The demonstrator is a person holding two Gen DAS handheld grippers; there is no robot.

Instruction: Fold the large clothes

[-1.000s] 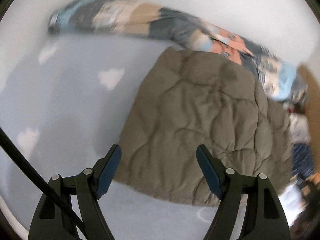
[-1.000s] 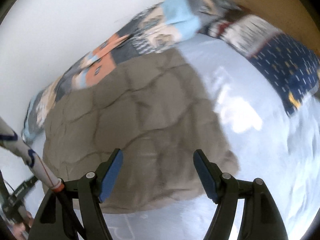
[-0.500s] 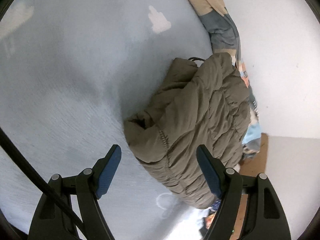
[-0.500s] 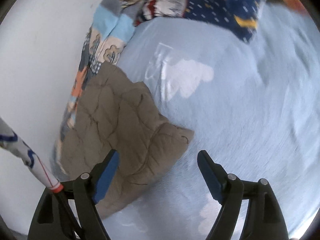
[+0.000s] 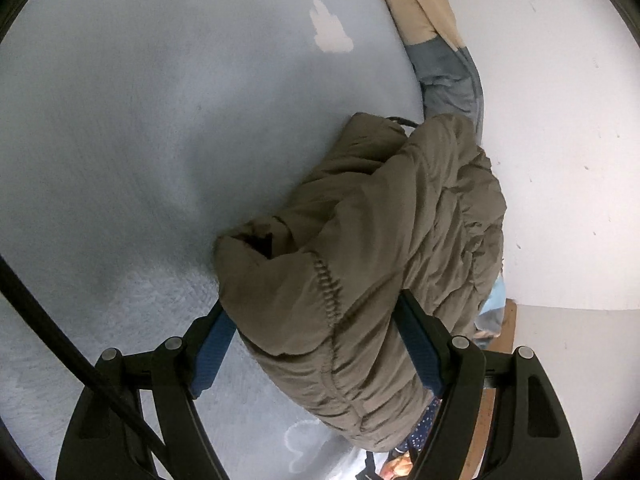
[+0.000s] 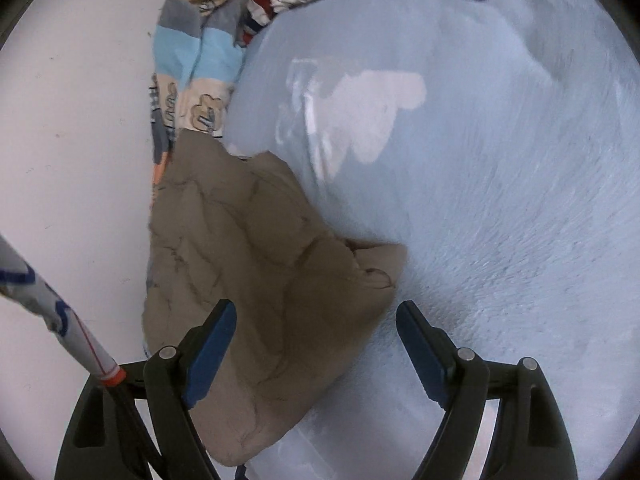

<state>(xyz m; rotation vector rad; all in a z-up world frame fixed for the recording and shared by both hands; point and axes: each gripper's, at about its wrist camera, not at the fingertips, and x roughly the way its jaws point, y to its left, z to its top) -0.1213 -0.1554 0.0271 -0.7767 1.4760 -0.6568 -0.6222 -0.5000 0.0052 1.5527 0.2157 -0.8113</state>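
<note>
Olive quilted jacket (image 5: 360,264) lay bundled on the pale blue bed (image 5: 140,140), beside the wall. Both tongs had dropped closer since a second before: left tongs (image 5: 312,344) straddled its cuffed end, unclenched; right tongs (image 6: 312,344) had just widened over a corner. Only the right view showed the flat quilted panel; the left showed the sleeve opening.

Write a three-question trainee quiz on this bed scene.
1. True or false: the jacket is olive-brown.
2. What lies under the jacket? A) blue bedsheet B) wooden floor C) red towel
3. Fill in: in the left view, the jacket sits between the fingers of the left hand-held ______.

Key: 1 true; 2 A, the bedsheet; 3 gripper.
</note>
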